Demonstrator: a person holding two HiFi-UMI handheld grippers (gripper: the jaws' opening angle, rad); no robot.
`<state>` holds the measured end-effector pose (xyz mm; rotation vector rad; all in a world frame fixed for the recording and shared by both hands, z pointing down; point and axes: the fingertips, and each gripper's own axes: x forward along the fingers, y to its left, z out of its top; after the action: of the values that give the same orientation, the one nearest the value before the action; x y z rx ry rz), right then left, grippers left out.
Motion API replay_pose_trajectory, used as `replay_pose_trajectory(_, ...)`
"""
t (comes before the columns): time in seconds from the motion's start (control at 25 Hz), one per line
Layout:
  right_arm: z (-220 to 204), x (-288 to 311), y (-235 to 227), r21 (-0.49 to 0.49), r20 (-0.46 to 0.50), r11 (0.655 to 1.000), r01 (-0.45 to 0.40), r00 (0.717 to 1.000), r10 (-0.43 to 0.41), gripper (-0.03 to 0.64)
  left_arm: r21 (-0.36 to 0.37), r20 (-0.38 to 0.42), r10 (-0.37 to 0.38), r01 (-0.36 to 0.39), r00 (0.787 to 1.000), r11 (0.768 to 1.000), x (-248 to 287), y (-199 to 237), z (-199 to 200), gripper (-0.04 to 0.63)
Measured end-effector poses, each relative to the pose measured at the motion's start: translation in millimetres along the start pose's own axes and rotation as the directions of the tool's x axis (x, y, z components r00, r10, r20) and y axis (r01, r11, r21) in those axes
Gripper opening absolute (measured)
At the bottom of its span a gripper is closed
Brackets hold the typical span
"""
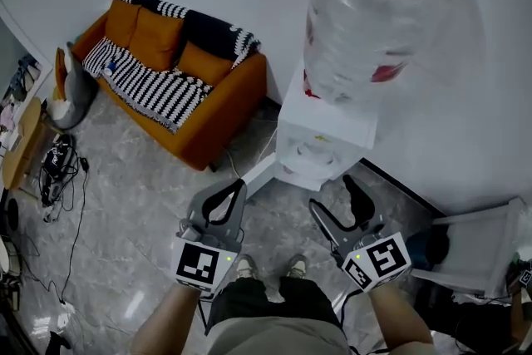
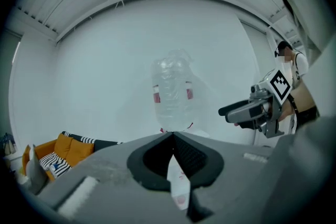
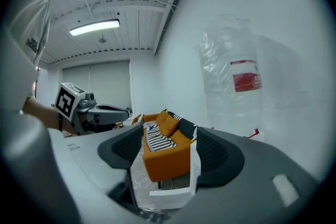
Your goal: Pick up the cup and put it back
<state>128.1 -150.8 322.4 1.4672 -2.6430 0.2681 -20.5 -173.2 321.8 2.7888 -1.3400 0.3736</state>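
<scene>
You are standing in front of the cooler [image 1: 320, 150]. The big bottle [image 1: 374, 12] is sitting on top of it, and the sofa [image 1: 179, 79] is off to your left. You are holding both claws low, near the cooler but not touching it.

The left claw [image 1: 239, 185] is clenched, tip against tip, and it is gripping nothing. A thin white bit is showing in the slit under its tips. To me that looks like the cooler behind it.

The right claw [image 1: 330, 192] is released, with its jaws standing wide. The sofa is showing through the gap. The white edge by its right jaw seems to be the cooler's side, not a thing it is holding.

The cup is not showing plainly in any view, so I cannot tell where it is sitting. My guess is that it is waiting on the little shelf by the cooler's taps, since both claws are pointing that way.

So you are at the very start. You are reaching in, and the pick-up is not yet done.

Next you are going to need to find the cup. Then bring the open right claw in level, so one jaw goes on each side of it. Close gently, because a light cup can squash or tip. Keep the left claw out of the way.
</scene>
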Motion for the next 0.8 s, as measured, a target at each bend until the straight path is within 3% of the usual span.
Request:
replay_pose_trajectory(0.12, -28.5, 10.6, -3.4, -0.014, -0.002, 1.0, 0.006, 1.0, -0.006, 0.333, 0.045, 0.007, -0.023, 0.022, 1.0, 0.999, 13.5, 1.8, -30.6, 0.003)
replay_pose_trajectory(0.28, -75.4, 28.7, -7.4, -0.015, -0.002, 1.0, 0.013, 1.0, -0.013, 0.334, -0.003, 0.019, -0.018, 0.018, 1.0, 1.0, 29.6, 7.0, -73.7, 0.003)
replay_pose_trajectory(0.8, -250.3, 77.7, -50.3, -0.031, 0.022, 0.999, 0.042, 0.999, -0.041, 0.336, 0.026, 0.053, -0.103, 0.101, 0.993, 0.995, 97.7, -11.5, -248.2, 0.003)
